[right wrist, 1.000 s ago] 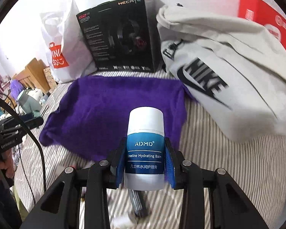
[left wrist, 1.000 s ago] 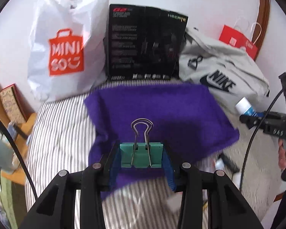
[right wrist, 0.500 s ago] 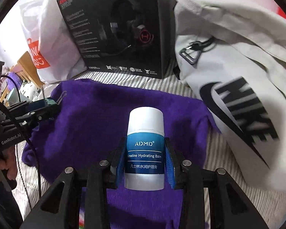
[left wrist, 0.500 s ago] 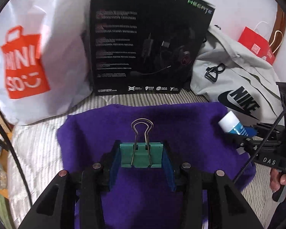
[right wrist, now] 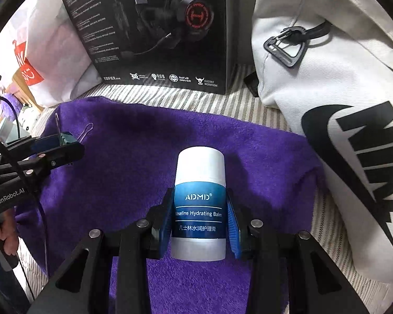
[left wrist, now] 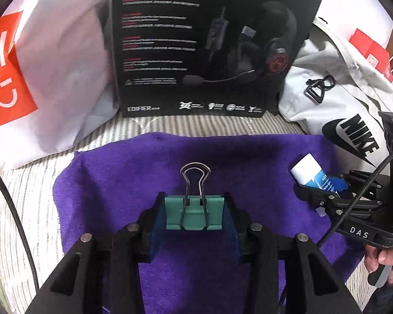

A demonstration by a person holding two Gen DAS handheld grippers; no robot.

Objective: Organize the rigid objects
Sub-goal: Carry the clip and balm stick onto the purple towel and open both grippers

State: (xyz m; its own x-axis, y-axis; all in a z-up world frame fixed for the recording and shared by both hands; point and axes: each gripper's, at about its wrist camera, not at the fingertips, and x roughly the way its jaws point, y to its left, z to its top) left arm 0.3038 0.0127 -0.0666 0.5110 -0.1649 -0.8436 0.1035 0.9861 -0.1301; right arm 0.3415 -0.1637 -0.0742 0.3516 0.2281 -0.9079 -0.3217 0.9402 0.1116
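A green binder clip (left wrist: 194, 213) with silver wire handles sits between the blue pads of my left gripper (left wrist: 194, 217), which is shut on it above the purple towel (left wrist: 144, 172). My right gripper (right wrist: 199, 222) is shut on a white and blue balm tube (right wrist: 199, 183) over the same purple towel (right wrist: 133, 151). In the left wrist view the balm tube (left wrist: 309, 172) and the right gripper (left wrist: 325, 191) show at the right. In the right wrist view the left gripper (right wrist: 61, 144) with the binder clip (right wrist: 65, 137) shows at the left edge of the towel.
A black headset box (left wrist: 204, 44) stands behind the towel. A white shopping bag (left wrist: 55, 65) leans at its left, a white Nike bag (right wrist: 327, 83) at its right, a red paper bag (left wrist: 372, 52) beyond. The towel lies on a striped bedsheet (left wrist: 26, 209). A hand (left wrist: 382, 261) holds the right gripper's handle.
Both grippers have moved forward and down over the purple towel, towards the headset box, each still holding its object. They are now closer to each other.
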